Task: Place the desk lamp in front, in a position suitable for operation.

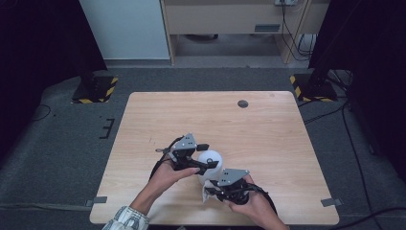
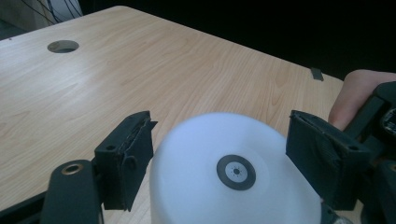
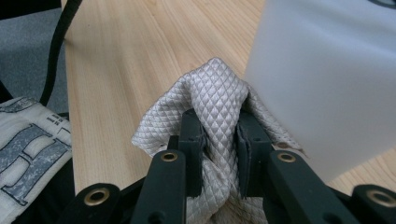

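A white frosted cylinder [image 1: 210, 159] with a small black ring on its top [image 2: 236, 171] stands on the wooden table [image 1: 268, 129] near its front edge. My left gripper [image 1: 207, 156] straddles its top, and in the left gripper view [image 2: 219, 149] a thin gap separates each pad from the cylinder's sides. My right gripper [image 1: 211, 191] sits just in front of the cylinder, shut on a bunched grey quilted cloth [image 3: 210, 93]. The cloth [image 1: 207, 195] presses against the lower side of the cylinder [image 3: 322, 84].
A round cable hole [image 1: 242, 103] lies at the table's far right. Grey tape tabs mark the front corners [image 1: 99, 200] [image 1: 330, 201]. Two stand bases with yellow-black stripes [image 1: 93, 88] [image 1: 313, 88] rest on the floor beyond the table.
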`<state>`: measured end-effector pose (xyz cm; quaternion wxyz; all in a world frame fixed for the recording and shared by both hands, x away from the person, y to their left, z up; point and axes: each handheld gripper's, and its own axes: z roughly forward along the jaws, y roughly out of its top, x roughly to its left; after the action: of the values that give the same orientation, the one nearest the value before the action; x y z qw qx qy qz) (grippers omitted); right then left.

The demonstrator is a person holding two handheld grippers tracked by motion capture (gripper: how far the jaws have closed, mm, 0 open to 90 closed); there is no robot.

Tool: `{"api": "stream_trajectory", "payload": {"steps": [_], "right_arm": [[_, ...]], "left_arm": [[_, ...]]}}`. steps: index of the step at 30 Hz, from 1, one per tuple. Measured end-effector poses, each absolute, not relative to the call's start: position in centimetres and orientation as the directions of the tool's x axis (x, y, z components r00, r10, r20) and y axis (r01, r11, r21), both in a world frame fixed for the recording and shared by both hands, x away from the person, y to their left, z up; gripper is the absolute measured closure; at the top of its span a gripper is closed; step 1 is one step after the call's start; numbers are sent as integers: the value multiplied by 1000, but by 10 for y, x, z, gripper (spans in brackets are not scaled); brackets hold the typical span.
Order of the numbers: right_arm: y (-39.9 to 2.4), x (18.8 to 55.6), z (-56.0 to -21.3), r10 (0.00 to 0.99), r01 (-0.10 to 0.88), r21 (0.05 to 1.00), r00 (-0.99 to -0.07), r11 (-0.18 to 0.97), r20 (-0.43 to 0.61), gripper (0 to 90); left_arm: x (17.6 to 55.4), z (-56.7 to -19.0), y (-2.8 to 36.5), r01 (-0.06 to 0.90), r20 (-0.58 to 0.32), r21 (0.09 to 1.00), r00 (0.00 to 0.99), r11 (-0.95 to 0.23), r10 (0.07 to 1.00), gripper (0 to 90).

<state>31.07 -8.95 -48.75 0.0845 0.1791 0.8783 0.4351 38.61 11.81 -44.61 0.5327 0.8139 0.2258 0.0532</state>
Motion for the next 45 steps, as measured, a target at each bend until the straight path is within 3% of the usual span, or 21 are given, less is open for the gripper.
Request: {"api": "stream_trajectory", "payload": {"steps": [4,14,26,37,45], "right_arm": [[-92,311,-486,395,239,800,-919,550,3,752],[-96,307,-467,400,190,861,-916,472,-17,754],[-90,311,-491,384,215,780,-923,588,-35,754],[-107,310,-463,417,199,861,-909,468,-17,754],[-92,312,-476,398,193,829,-917,525,-38,754]], "left_arm": [[389,-447,123,327,-155,886,877,-328,456,209],[387,-451,119,330,-172,882,890,-337,423,259],[387,-450,119,329,-172,881,892,-340,418,262],[390,-452,118,344,-187,881,885,-326,427,266],[391,-452,117,345,-189,881,884,-323,428,266]]}}
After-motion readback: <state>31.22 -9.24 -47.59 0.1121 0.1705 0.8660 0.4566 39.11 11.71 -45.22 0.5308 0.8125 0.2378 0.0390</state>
